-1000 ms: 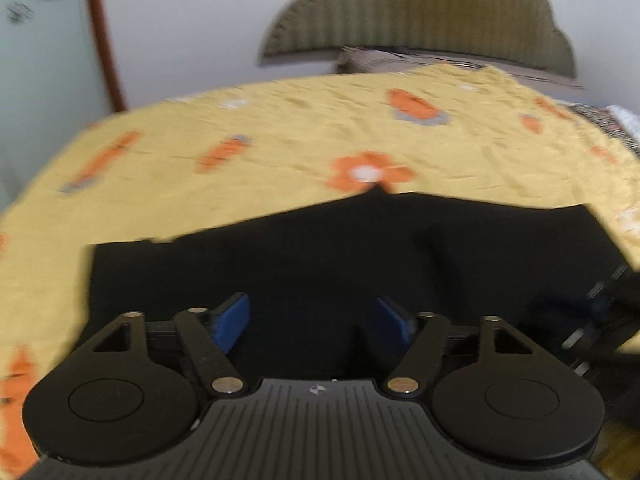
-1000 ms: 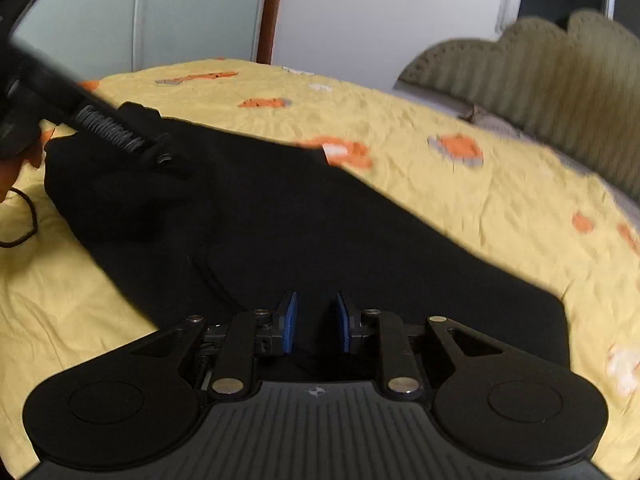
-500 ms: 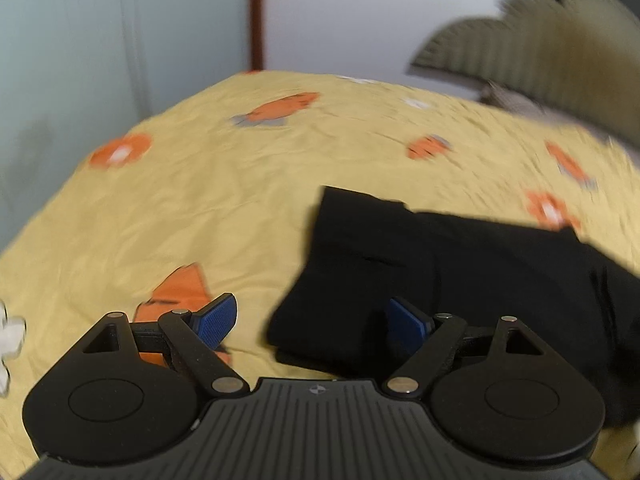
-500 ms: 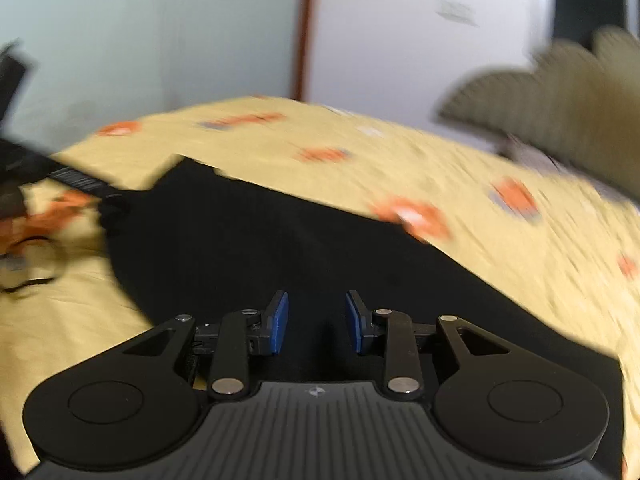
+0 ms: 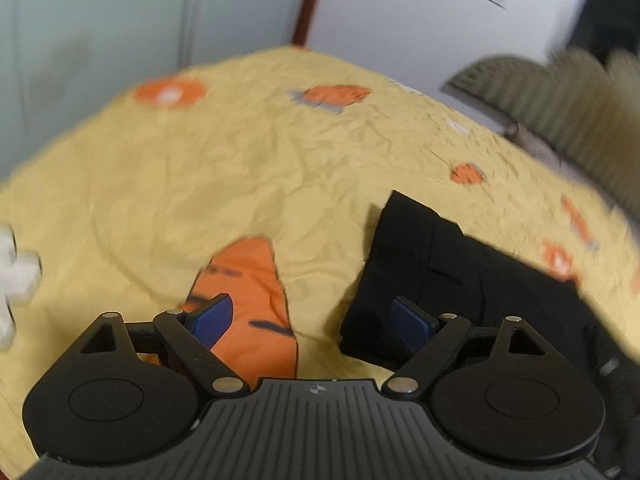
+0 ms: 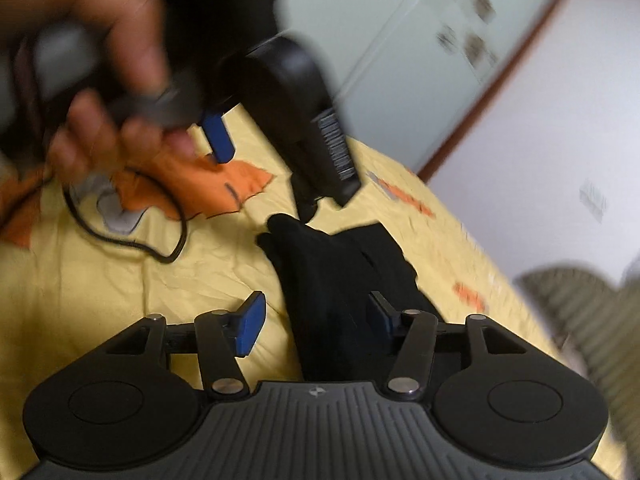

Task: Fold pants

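The black pants (image 5: 460, 280) lie folded on the yellow bedspread (image 5: 260, 184), at the right of the left wrist view. My left gripper (image 5: 312, 320) is open and empty, above the bedspread beside the pants' left end. In the right wrist view the pants (image 6: 340, 272) run away from me as a narrow dark strip. My right gripper (image 6: 316, 320) is open and empty just above them. The left gripper also shows there (image 6: 218, 140), blurred, held in a hand above the pants' far end.
A thin black cable (image 6: 132, 240) loops on the bedspread at the left. A padded olive headboard (image 5: 560, 100) stands at the far right. Pale wardrobe doors (image 5: 120, 20) and a white wall lie behind the bed.
Both grippers have swung left and lifted. My right gripper, nearly closed over the pants before, has opened wide. My left gripper has moved off the pants to their left end.
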`<state>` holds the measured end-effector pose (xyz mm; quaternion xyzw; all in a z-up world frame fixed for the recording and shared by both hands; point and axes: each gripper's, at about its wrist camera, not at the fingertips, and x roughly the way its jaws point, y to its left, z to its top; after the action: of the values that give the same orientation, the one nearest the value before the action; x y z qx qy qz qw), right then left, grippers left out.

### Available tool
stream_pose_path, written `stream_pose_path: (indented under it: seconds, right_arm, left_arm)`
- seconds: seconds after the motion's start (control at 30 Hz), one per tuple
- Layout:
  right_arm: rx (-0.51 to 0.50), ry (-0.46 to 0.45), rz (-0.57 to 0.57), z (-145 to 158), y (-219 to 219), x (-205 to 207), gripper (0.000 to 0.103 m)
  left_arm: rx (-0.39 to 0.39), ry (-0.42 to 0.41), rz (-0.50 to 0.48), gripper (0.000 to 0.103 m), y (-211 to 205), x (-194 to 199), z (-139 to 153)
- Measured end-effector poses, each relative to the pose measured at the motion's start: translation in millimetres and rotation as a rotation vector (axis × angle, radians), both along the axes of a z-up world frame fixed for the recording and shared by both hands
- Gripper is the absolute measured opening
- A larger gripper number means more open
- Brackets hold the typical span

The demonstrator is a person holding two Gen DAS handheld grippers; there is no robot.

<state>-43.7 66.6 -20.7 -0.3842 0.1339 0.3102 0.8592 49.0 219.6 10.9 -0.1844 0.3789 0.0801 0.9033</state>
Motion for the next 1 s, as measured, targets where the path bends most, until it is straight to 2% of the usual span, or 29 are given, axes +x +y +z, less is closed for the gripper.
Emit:
stream_pose_path:
  seconds: [0.07, 0.13, 0.2, 0.33, 0.37, 0.47, 0.5, 0.57, 0.73, 0.8, 0.87, 0.9, 0.97, 1.0]
  right_arm:
    - [-0.057, -0.049, -0.002, -12, 13, 4, 0.055]
    - [-0.111, -0.105, -0.018, -21, 20, 8, 0.055]
    - [-0.147, -0.156, -0.027, -28, 25, 13, 0.055]
    - [-0.175, -0.218, -0.014, -32, 32, 20, 0.053]
    - [-0.183, -0.230, -0.004, -33, 33, 22, 0.049]
    - [-0.188, -0.211, 0.035, -37, 38, 27, 0.020]
    - [-0.175, -0.201, 0.033, -37, 40, 29, 0.018]
    - [-0.108, -0.148, 0.022, -30, 35, 35, 0.016]
    - [0.232, 0.118, -0.039, 16, -5, 67, 0.014]
    - [0.331, 0.179, -0.048, 30, -23, 76, 0.014]
    - [0.382, 0.207, -0.058, 38, -35, 80, 0.014]
    - [0.398, 0.219, -0.058, 41, -39, 82, 0.014]
    - [0.408, 0.236, -0.058, 40, -35, 85, 0.014]
    - [0.406, 0.247, -0.058, 39, -33, 83, 0.014]
  left_arm:
    - [-0.155, 0.018, 0.011, 0.088, 16, 0, -3]
    - [-0.271, 0.021, -0.010, 0.088, 24, 0, -7]
    - [-0.341, 0.022, -0.038, 0.088, 25, 2, -9]
    - [-0.430, 0.030, -0.084, 0.088, 21, 6, -15]
    - [-0.462, 0.034, -0.087, 0.088, 21, 8, -18]
    - [-0.576, 0.045, -0.074, 0.090, 26, 14, -29]
    - [-0.608, 0.047, -0.068, 0.092, 27, 17, -32]
    - [-0.667, 0.056, -0.046, 0.093, 32, 25, -40]
    - [-0.829, 0.032, -0.036, 0.096, 39, 55, -55]
    - [-0.883, 0.037, -0.050, 0.096, 35, 71, -60]
    - [-0.925, 0.037, -0.078, 0.096, 28, 88, -64]
    - [-0.941, 0.035, -0.092, 0.094, 24, 96, -67]
    - [-0.978, 0.039, -0.094, 0.078, 19, 106, -72]
    - [-0.982, 0.039, -0.097, 0.066, 17, 110, -73]
